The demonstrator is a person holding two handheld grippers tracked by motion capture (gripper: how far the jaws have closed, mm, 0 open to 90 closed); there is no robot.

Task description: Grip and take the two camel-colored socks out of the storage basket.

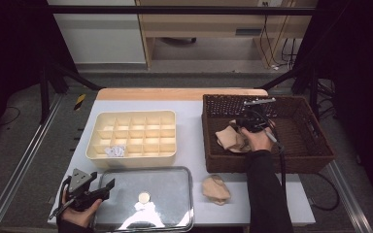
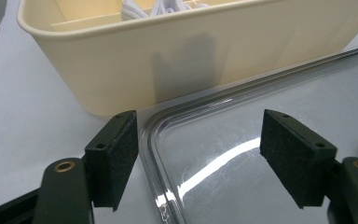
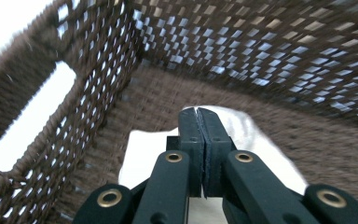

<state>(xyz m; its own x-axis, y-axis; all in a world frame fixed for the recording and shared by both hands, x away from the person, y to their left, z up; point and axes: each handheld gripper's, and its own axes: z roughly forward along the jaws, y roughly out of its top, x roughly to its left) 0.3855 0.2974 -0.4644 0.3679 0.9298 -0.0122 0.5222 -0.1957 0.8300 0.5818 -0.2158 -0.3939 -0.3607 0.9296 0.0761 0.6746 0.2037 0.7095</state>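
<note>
My right gripper [image 1: 243,124] [image 3: 198,112] is inside the brown wicker basket [image 1: 317,132] [image 3: 261,46], near its left wall. Its jaws are pressed together on the top edge of a beige sock [image 1: 228,139] [image 3: 263,142], which spreads out on both sides below the tips. A second beige sock [image 1: 216,189] lies on the table in front of the basket. At the front left, my left gripper [image 1: 103,180] [image 2: 200,149] stands open over the corner of a clear lid [image 1: 167,191] [image 2: 270,107], with nothing between its pads.
A cream divided tray [image 1: 131,114] [image 2: 168,60] sits behind the lid, with a white rolled item [image 1: 115,151] [image 2: 168,7] in a front-left compartment. A small round pale thing [image 1: 144,197] shows at the lid's middle. The table's wooden far edge [image 1: 175,93] runs behind.
</note>
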